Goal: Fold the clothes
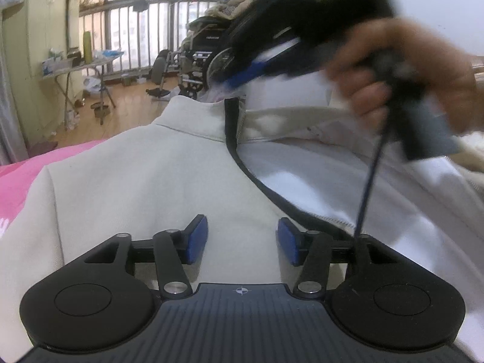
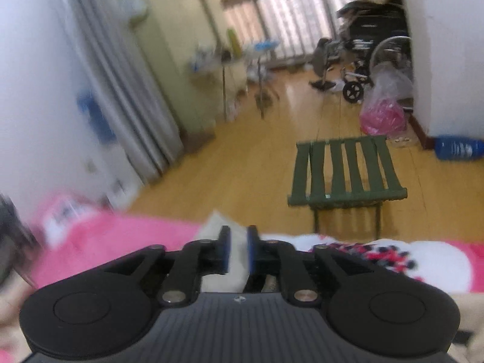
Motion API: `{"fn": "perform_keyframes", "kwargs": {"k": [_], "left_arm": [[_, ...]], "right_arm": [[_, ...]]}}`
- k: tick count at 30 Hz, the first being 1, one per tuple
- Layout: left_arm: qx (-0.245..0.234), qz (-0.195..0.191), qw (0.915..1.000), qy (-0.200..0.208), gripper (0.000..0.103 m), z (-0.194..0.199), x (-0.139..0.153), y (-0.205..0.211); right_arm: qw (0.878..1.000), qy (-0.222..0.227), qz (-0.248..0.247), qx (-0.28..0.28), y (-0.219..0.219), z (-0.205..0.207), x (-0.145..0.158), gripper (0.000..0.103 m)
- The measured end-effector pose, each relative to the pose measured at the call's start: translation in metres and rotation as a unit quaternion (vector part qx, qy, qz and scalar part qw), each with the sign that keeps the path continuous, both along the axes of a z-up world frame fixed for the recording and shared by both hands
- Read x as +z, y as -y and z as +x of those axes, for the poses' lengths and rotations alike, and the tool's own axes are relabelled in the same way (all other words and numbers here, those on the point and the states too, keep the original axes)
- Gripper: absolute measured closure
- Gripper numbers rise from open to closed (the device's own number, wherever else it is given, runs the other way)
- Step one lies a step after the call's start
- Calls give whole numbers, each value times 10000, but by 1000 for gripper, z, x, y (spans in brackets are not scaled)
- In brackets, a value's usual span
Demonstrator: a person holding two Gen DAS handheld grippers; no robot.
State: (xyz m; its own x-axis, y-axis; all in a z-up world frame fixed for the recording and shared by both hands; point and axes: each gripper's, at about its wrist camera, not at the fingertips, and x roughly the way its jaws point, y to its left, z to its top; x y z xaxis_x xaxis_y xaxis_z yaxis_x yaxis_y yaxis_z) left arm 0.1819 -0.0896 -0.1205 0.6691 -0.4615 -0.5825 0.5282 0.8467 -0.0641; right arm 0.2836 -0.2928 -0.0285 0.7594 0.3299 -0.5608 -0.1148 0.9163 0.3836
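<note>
here, plainly:
left gripper (image 1: 242,239): jaws partly apart, low centre of its frame, nothing between the blue pads, hovering over the cloth.
jacket (image 1: 151,166): cream, spread across mid frame on a pink bedcover (image 1: 18,175), dark zip edge running down its middle.
right gripper (image 2: 239,252): jaws narrow, pinching a fold of the cream cloth, bottom centre.
hand (image 1: 402,72): upper right, blurred, gripping the right tool's handle.
</note>
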Motion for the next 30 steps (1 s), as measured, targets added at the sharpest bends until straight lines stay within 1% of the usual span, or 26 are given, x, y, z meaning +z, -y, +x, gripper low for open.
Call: {"fn": "perform_keyframes", "kwargs": {"k": [1,5,8,11,13,15,17,18,21,22,24,27,29,30], "left_arm": [[22,-33,10000,18,46,-2,6,-1],[164,136,9995,248,46,-16,42,-6],[424,215,9980,424,46,-34,85,-19],[707,273,9957,539,45,-63,138,-38],[804,510,9937,592,44,-82,173,-47],[889,795,9906,675,44,-101,207,-53],[923,1127,9863,780,41,-117,235,-54],[933,1225,9850,778,39,-125,246,-54],[966,1170,9866,597,36,-150,272,-51],[993,1124,9871,560,36,-157,274,-52],[1134,1117,9859,511,36,-169,275,-49],[1315,1181,9832,458,36,-185,270,-43],[1441,1327,9792,526,36,-195,269,-40],[1553,1417,9758,601,36,-198,268,-39]], "right_arm": [[9999,-3,139,-82,12,-12,10,84],[9972,-74,630,-400,61,-60,51,84],[9937,-267,918,-590,85,-105,84,84],[9913,-389,1067,-660,86,-158,114,84],[9898,-423,1188,-662,80,-190,131,84],[9893,-455,1275,-539,66,-216,142,84],[9912,-530,1141,-417,47,-233,155,84],[9923,-569,1050,-342,38,-238,162,84],[9948,-651,780,-112,11,-254,182,83],[9955,-649,693,-31,2,-260,188,79],[9978,-585,298,-26,-14,-274,193,74],[9974,-679,-211,-100,-29,-291,185,74],[9955,-810,-468,-155,-33,-301,179,74],[9945,-864,-562,-175,-34,-305,176,74]]}}
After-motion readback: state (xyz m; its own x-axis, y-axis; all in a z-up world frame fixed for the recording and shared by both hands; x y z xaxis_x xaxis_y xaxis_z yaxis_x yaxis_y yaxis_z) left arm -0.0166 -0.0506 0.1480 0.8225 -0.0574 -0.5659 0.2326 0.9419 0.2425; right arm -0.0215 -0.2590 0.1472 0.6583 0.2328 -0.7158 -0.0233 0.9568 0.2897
